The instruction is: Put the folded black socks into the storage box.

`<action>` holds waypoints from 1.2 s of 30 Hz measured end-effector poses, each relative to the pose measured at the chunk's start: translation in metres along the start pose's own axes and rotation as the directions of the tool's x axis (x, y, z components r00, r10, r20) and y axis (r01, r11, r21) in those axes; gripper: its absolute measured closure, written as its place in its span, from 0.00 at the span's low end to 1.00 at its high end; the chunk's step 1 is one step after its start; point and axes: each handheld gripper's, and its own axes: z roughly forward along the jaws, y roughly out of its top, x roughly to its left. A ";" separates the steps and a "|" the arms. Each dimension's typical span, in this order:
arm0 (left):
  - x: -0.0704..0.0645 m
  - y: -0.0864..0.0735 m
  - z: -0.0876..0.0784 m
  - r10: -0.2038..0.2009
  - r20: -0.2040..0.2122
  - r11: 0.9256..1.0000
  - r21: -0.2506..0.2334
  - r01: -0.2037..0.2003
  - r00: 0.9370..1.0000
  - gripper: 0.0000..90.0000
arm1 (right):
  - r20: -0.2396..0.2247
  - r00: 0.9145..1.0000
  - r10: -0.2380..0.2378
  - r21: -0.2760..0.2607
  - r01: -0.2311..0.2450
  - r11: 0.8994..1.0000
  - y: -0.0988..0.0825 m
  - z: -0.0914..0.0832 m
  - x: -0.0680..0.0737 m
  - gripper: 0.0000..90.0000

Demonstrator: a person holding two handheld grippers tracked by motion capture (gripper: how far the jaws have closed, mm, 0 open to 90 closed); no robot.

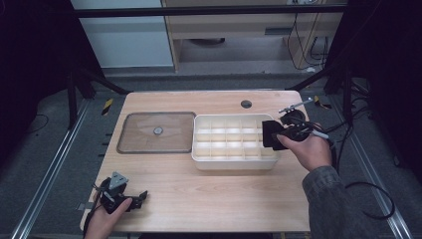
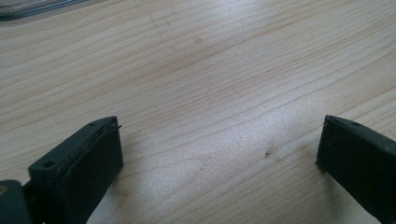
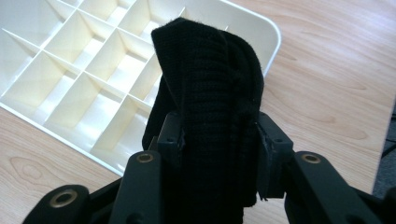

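One wooden table (image 1: pixel 209 199) is seen, bearing one clear lid (image 1: pixel 157 132) at the left and, just beside it, one white divided tray (image 1: pixel 234 162). One folded black cloth (image 3: pixel 210 93) is clamped between the jaws of the right gripper (image 1: pixel 272 134) over the tray's right end; its ribbed knit is made out in the right gripper view. The left gripper (image 2: pixel 219 149) is held spread wide over bare wood near the table's front left corner, with nothing grasped.

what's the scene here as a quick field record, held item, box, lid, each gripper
held item: black knitted cloth, folded, clamped in right gripper
box: white divided organizer box, compartments look empty
cloth position: over the box's right end
lid: clear lid flat on table, left of box
left gripper: jaws open, nothing between, near table's front left corner
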 end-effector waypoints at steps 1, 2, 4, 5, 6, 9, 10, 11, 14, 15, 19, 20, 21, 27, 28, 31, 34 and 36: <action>0.000 0.000 0.000 -0.002 -0.001 1.000 -0.003 0.002 1.000 0.00 | 0.001 1.000 -0.002 0.011 0.002 1.000 0.000 0.003 0.000 0.68; 0.000 0.000 0.000 -0.001 -0.001 1.000 -0.003 0.001 1.000 0.00 | -0.003 1.000 -0.004 0.022 0.004 1.000 0.000 0.006 0.001 0.68; 0.000 0.000 0.000 0.000 -0.001 1.000 -0.003 0.000 1.000 0.00 | -0.007 1.000 -0.004 0.034 0.004 0.999 -0.001 0.011 0.002 0.68; 0.000 0.000 0.000 0.000 -0.001 1.000 -0.003 0.000 1.000 0.00 | -0.009 1.000 -0.002 0.041 0.002 0.999 -0.002 0.014 0.002 0.68; 0.000 0.000 0.000 0.000 -0.001 1.000 -0.003 0.000 1.000 0.00 | -0.007 1.000 0.000 0.050 0.000 0.999 -0.003 0.017 0.002 0.68; -0.001 0.000 0.000 -0.001 -0.002 1.000 -0.003 0.001 1.000 0.00 | 0.007 1.000 -0.012 0.073 0.012 0.997 -0.004 0.023 0.003 0.68; -0.001 0.000 0.000 -0.001 -0.002 1.000 -0.003 0.001 1.000 0.00 | 0.008 1.000 -0.015 0.077 0.014 0.997 -0.005 0.026 0.003 0.68; -0.001 0.000 0.000 -0.001 -0.002 1.000 -0.003 0.001 1.000 0.00 | 0.004 1.000 -0.013 0.079 0.013 0.997 -0.005 0.027 0.002 0.68; -0.001 0.000 0.000 -0.001 -0.003 1.000 -0.003 0.001 1.000 0.00 | 0.005 1.000 -0.013 0.098 0.012 0.995 -0.007 0.032 0.002 0.68; -0.001 0.000 0.000 -0.001 -0.003 1.000 -0.003 0.001 1.000 0.00 | 0.006 1.000 -0.012 0.101 0.012 0.995 -0.007 0.033 0.002 0.68; -0.001 -0.001 0.000 -0.004 -0.003 1.000 -0.005 0.004 1.000 0.00 | 0.014 1.000 -0.012 0.113 0.010 0.994 -0.009 0.038 0.001 0.68; -0.001 -0.001 0.000 -0.004 -0.003 1.000 -0.005 0.004 1.000 0.00 | 0.011 1.000 -0.012 0.119 0.011 0.993 -0.009 0.039 0.001 0.68; -0.001 -0.001 0.000 -0.004 -0.003 1.000 -0.005 0.004 1.000 0.00 | 0.010 1.000 -0.009 0.125 0.007 0.992 -0.009 0.040 0.001 0.68; -0.001 -0.001 0.000 -0.005 -0.004 1.000 -0.005 0.005 1.000 0.00 | 0.011 1.000 -0.016 0.145 0.014 0.989 -0.010 0.047 0.005 0.68; -0.001 -0.001 0.000 -0.005 -0.004 1.000 -0.006 0.005 1.000 0.00 | 0.012 1.000 -0.017 0.148 0.015 0.989 -0.010 0.047 0.005 0.68; -0.001 -0.001 0.000 -0.005 -0.004 1.000 -0.005 0.005 1.000 0.00 | 0.014 1.000 -0.027 0.155 0.024 0.988 -0.010 0.049 0.005 0.68; -0.001 -0.001 0.000 -0.005 -0.004 1.000 -0.005 0.005 1.000 0.00 | 0.012 1.000 -0.014 0.153 0.012 0.988 -0.011 0.050 0.006 0.68; -0.001 -0.001 0.000 -0.006 -0.004 1.000 -0.005 0.006 1.000 0.00 | 0.015 1.000 -0.020 0.153 0.017 0.988 -0.012 0.050 0.006 0.68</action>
